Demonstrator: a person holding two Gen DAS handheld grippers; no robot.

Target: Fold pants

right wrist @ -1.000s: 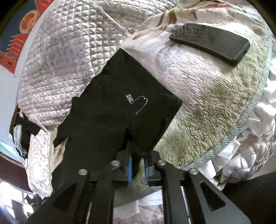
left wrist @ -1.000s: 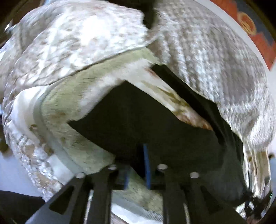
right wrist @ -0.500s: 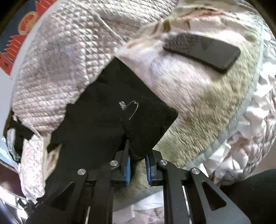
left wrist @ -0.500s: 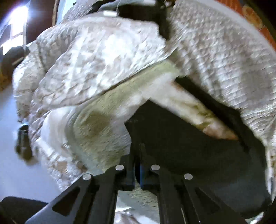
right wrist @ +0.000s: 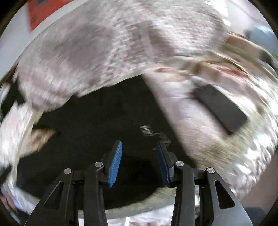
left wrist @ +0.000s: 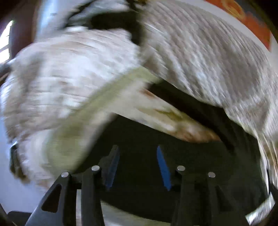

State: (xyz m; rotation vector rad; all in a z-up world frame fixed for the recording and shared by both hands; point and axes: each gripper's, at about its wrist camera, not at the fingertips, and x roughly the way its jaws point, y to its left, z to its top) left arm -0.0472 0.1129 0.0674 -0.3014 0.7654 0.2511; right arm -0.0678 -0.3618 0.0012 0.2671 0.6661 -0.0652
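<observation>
Both views are smeared by motion blur, so fine detail is lost. In the left wrist view the black pants [left wrist: 142,137] are seen only as a dark, featureless mass spread on a pale green fleece blanket [left wrist: 69,132], and their far edge is hidden under a quilted cover [left wrist: 208,57] bunched over them. The left gripper [left wrist: 138,165] is released: its jaws have just been opening, the blue pads [left wrist: 113,165] stand apart, and the dark cloth is seen between them, but it cannot be told whether any fold is touched.

In the right wrist view the pants [right wrist: 97,125] again lie flat on the blanket [right wrist: 213,144], partly tucked beneath the quilted cover [right wrist: 104,48]. A small white label [right wrist: 146,130] is seen on the cloth, unreadable. The right gripper [right wrist: 139,161] is likewise released, its jaws having just been opening, with the pads clear of the fabric as far as can be made out. A dark flat rectangular object [right wrist: 220,109] rests on the blanket to the right, apart from the pants; what it is cannot be told.

The surface is a soft bed of layered covers. A white wall with a red-orange picture [right wrist: 45,12] is cut off at the frame's edge.
</observation>
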